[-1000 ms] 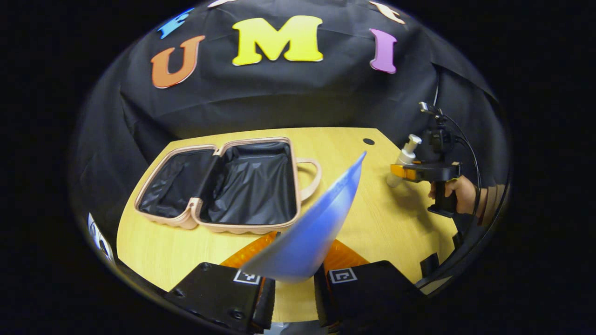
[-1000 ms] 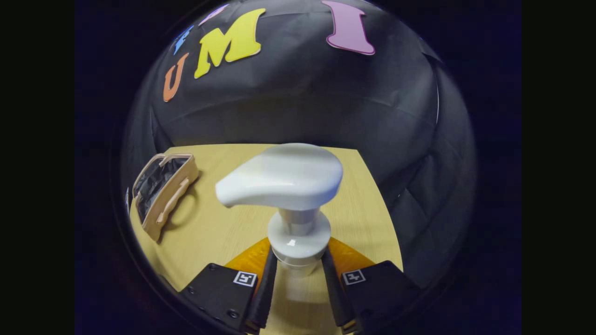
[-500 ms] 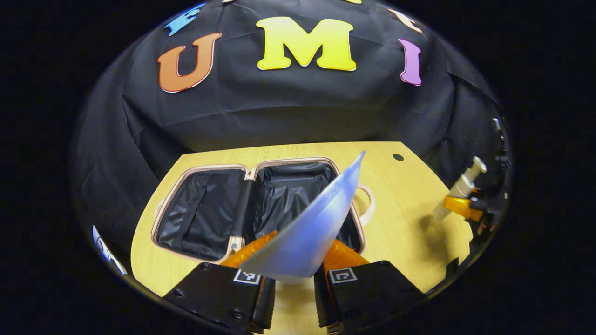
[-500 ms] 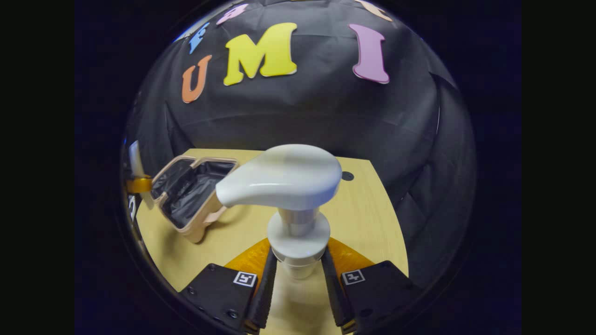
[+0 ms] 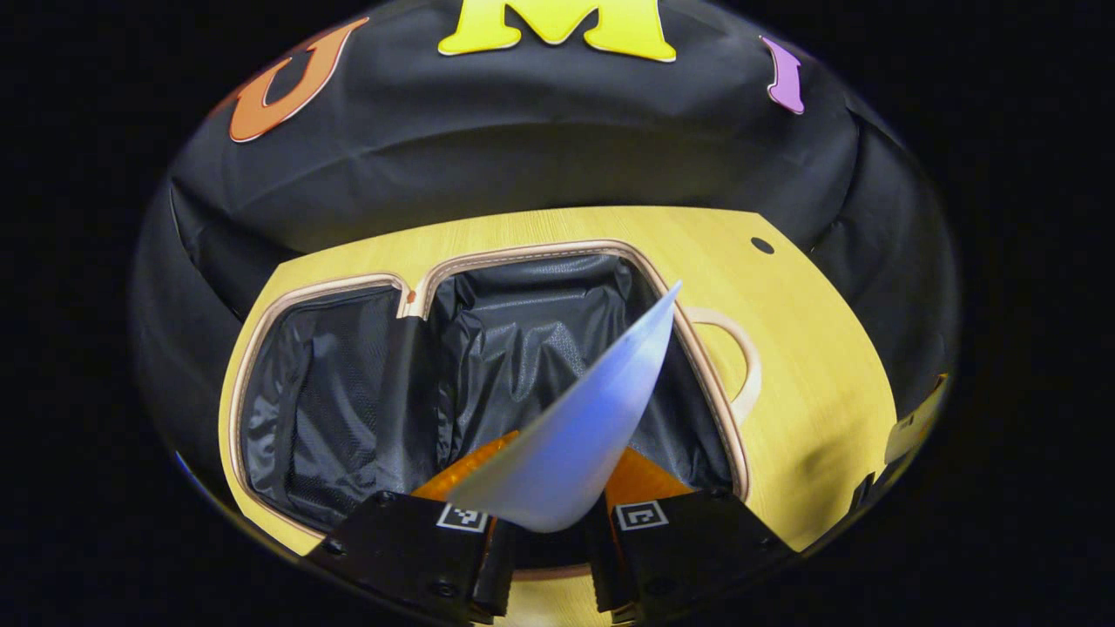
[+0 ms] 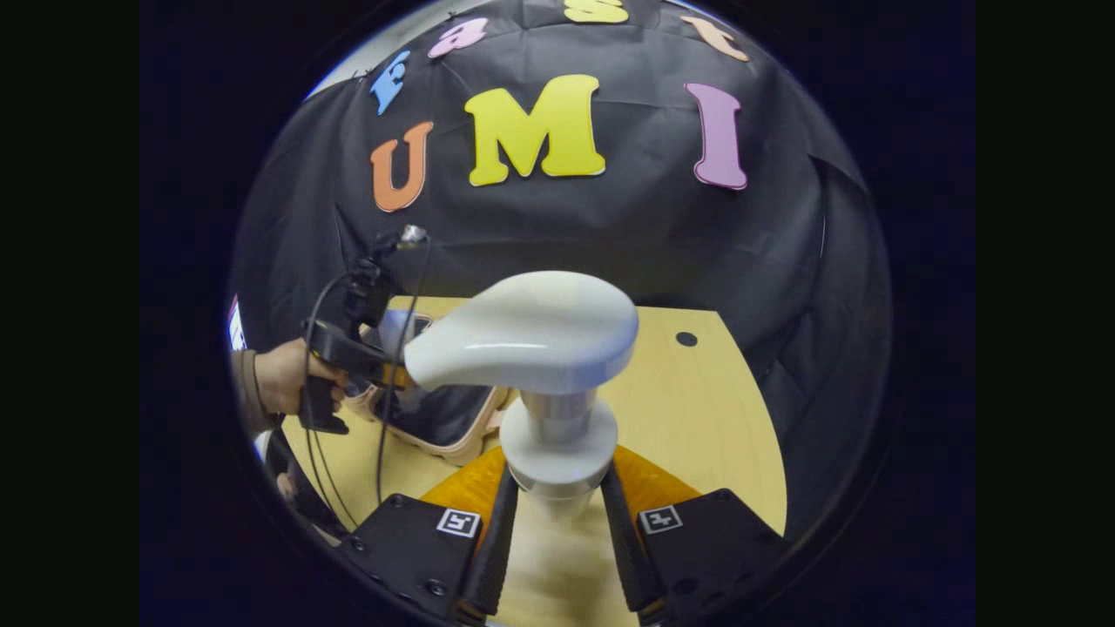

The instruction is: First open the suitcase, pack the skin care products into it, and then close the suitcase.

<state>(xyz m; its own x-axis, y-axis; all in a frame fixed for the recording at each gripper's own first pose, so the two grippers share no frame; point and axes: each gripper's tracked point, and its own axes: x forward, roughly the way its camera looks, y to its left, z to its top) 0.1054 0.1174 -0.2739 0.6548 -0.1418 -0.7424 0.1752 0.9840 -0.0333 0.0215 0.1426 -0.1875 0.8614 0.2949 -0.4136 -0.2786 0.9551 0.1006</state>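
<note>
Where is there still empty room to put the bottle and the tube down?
Both black-lined halves of the open pink suitcase look bare. The yellow wooden table is free between the suitcase handle and the small dark hole. It's crowded at the suitcase's near edge, where the left gripper holds the blue-white tube.

Blue-white tube [image 5: 575, 435], black-lined pink suitcase [image 5: 488, 261]
</note>
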